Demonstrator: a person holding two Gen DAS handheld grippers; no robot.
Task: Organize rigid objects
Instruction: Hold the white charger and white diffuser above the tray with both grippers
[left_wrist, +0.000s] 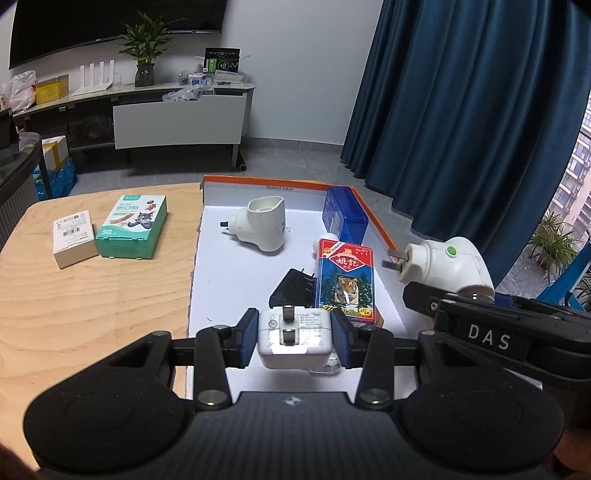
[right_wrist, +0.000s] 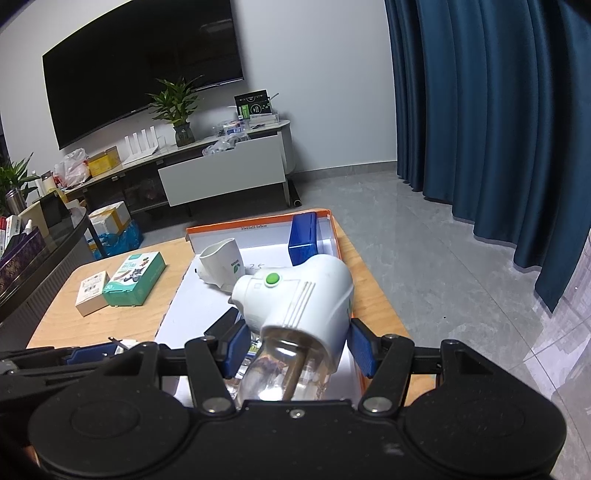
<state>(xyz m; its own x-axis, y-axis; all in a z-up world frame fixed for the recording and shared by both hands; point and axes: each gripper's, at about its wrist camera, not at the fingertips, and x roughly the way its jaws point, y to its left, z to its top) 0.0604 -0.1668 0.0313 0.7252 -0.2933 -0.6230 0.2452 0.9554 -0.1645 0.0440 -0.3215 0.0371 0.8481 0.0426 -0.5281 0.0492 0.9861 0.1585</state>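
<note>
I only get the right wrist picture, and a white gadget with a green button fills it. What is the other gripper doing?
Observer: The left gripper is shut on a white charger and holds it above the tray.
Operator: Is anything in the tray hidden behind my gadget?
Observer: Yes. A red card box with a tiger on it is in there, next to a black adapter.
</note>
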